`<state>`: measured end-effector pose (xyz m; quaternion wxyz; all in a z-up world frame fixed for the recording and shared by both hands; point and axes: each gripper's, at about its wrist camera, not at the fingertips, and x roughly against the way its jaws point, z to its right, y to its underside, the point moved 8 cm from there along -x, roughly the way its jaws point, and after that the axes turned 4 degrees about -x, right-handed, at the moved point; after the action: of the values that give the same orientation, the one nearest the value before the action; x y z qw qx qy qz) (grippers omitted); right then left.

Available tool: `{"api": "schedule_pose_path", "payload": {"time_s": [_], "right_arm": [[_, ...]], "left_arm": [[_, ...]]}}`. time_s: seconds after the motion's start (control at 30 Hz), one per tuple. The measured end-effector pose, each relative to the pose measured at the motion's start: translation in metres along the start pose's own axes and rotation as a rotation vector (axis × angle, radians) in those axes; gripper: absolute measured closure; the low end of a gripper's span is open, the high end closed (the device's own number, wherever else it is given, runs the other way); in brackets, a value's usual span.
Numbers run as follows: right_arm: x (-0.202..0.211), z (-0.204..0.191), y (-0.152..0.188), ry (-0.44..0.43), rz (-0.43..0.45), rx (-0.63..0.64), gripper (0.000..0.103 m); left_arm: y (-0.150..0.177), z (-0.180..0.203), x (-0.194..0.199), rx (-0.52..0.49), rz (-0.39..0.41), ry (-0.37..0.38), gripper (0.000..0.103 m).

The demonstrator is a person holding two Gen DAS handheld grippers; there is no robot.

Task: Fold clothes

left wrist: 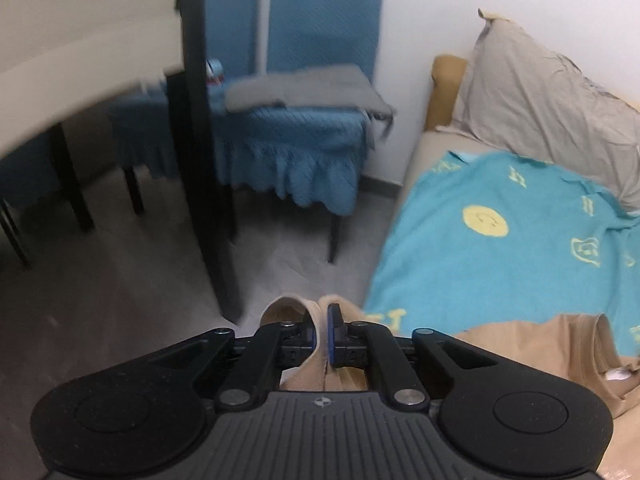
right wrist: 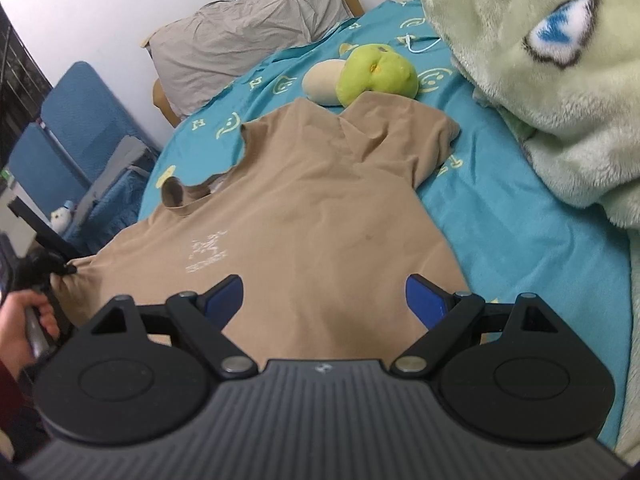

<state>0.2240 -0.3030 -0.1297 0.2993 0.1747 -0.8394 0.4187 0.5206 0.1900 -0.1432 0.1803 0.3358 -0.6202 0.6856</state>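
A tan T-shirt (right wrist: 312, 200) lies spread face up on the teal bedsheet (right wrist: 520, 220), with a pale print on its chest. My left gripper (left wrist: 322, 332) is shut on a bunched fold of the shirt's fabric (left wrist: 316, 320), held out past the bed's edge above the floor. In the right wrist view the left gripper (right wrist: 66, 268) pinches the shirt's sleeve at the far left, with a hand (right wrist: 24, 328) on its handle. My right gripper (right wrist: 324, 300) stands open just above the shirt's near part, its blue pads (right wrist: 426, 300) wide apart and nothing between them.
A grey pillow (right wrist: 240, 40) lies at the bed's head. A green plush fruit (right wrist: 376, 72) and a cream plush (right wrist: 324, 80) sit by the far sleeve. A fluffy green blanket (right wrist: 540, 80) covers the right side. A blue-covered chair (left wrist: 300, 140) and dark table leg (left wrist: 204, 160) stand beside the bed.
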Motion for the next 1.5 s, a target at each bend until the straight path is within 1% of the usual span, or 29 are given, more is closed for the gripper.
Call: {"api": "schedule_pose_path", "payload": {"time_s": [0.03, 0.07, 0.1, 0.13, 0.17, 0.23, 0.3, 0.33, 0.37, 0.4, 0.47, 0.53, 0.63, 0.77, 0.83, 0.87, 0.93, 1.0, 1.03, 1.07, 1.1, 1.13, 1.17, 1.27, 1.37, 1.47, 1.5], "right_arm": [[-0.001, 0.000, 0.000, 0.008, 0.006, 0.010, 0.013], [-0.003, 0.001, -0.001, 0.016, 0.011, 0.019, 0.013], [-0.005, 0.000, -0.001, 0.021, 0.014, 0.031, 0.013], [-0.007, 0.000, -0.001, 0.025, 0.017, 0.043, 0.013], [-0.009, -0.001, -0.001, 0.028, 0.017, 0.054, 0.013], [-0.012, -0.004, 0.001, 0.021, 0.011, 0.066, 0.013], [-0.012, -0.007, 0.002, 0.004, 0.004, 0.072, 0.013], [-0.011, -0.008, 0.002, -0.002, 0.006, 0.077, 0.013], [-0.008, -0.009, 0.002, -0.006, 0.011, 0.081, 0.013], [-0.005, -0.011, 0.002, -0.009, 0.018, 0.084, 0.013], [0.003, -0.012, 0.002, -0.015, 0.033, 0.088, 0.013], [0.011, -0.013, 0.002, -0.020, 0.045, 0.091, 0.013], [0.023, -0.015, 0.003, -0.025, 0.062, 0.097, 0.013], [0.035, -0.016, 0.007, -0.017, 0.081, 0.114, 0.013], [0.039, -0.016, 0.010, -0.012, 0.084, 0.117, 0.013], [0.041, -0.015, 0.011, -0.010, 0.085, 0.119, 0.013], [0.043, -0.013, 0.014, -0.002, 0.082, 0.124, 0.013], [0.043, -0.010, 0.017, 0.007, 0.075, 0.126, 0.013], [0.044, -0.009, 0.018, 0.010, 0.074, 0.127, 0.013], [0.044, -0.008, 0.019, 0.014, 0.075, 0.129, 0.013], [0.045, -0.008, 0.020, 0.017, 0.076, 0.130, 0.013], [0.046, -0.007, 0.020, 0.015, 0.077, 0.129, 0.013], [0.047, -0.007, 0.020, 0.012, 0.078, 0.126, 0.013], [0.050, -0.005, 0.020, 0.013, 0.087, 0.120, 0.013], [0.054, -0.002, 0.019, 0.024, 0.097, 0.128, 0.013], [0.057, -0.001, 0.019, 0.028, 0.113, 0.130, 0.013], [0.059, -0.002, 0.019, 0.028, 0.118, 0.132, 0.013]], "left_arm": [[0.005, 0.000, -0.002, 0.018, -0.012, 0.020, 0.088], [0.010, -0.001, -0.004, 0.036, -0.023, 0.039, 0.078], [0.015, -0.001, -0.006, 0.054, -0.035, 0.059, 0.071], [0.023, -0.003, -0.006, 0.049, -0.065, 0.092, 0.062], [0.033, -0.002, -0.001, 0.039, -0.090, 0.133, 0.056], [0.056, -0.001, 0.019, 0.007, -0.152, 0.209, 0.051], [0.084, -0.006, 0.049, -0.002, -0.202, 0.265, 0.042], [0.101, -0.010, 0.066, -0.002, -0.233, 0.300, 0.035], [0.117, -0.014, 0.083, -0.002, -0.263, 0.336, 0.031], [0.134, -0.019, 0.100, -0.001, -0.294, 0.370, 0.029], [0.166, -0.030, 0.133, 0.006, -0.353, 0.399, 0.024], [0.196, -0.036, 0.160, -0.001, -0.430, 0.445, 0.024], [0.236, -0.041, 0.196, -0.074, -0.518, 0.502, 0.023], [0.274, -0.042, 0.227, -0.276, -0.570, 0.503, 0.023], [0.289, -0.042, 0.235, -0.353, -0.607, 0.511, 0.022], [0.293, -0.043, 0.237, -0.380, -0.606, 0.493, 0.022], [0.301, -0.045, 0.241, -0.435, -0.604, 0.459, 0.023], [0.301, -0.043, 0.251, -0.458, -0.610, 0.463, 0.034], [0.301, -0.043, 0.256, -0.467, -0.610, 0.469, 0.045], [0.301, -0.043, 0.262, -0.472, -0.614, 0.478, 0.062], [0.301, -0.042, 0.268, -0.477, -0.618, 0.487, 0.072], [0.301, -0.042, 0.274, -0.482, -0.623, 0.496, 0.092], [0.302, -0.042, 0.278, -0.480, -0.633, 0.496, 0.098], [0.303, -0.044, 0.292, -0.481, -0.649, 0.480, 0.100], [0.311, -0.043, 0.292, -0.454, -0.710, 0.409, 0.100], [0.316, -0.044, 0.286, -0.484, -0.751, 0.343, 0.101], [0.314, -0.042, 0.288, -0.491, -0.740, 0.338, 0.101]]}}
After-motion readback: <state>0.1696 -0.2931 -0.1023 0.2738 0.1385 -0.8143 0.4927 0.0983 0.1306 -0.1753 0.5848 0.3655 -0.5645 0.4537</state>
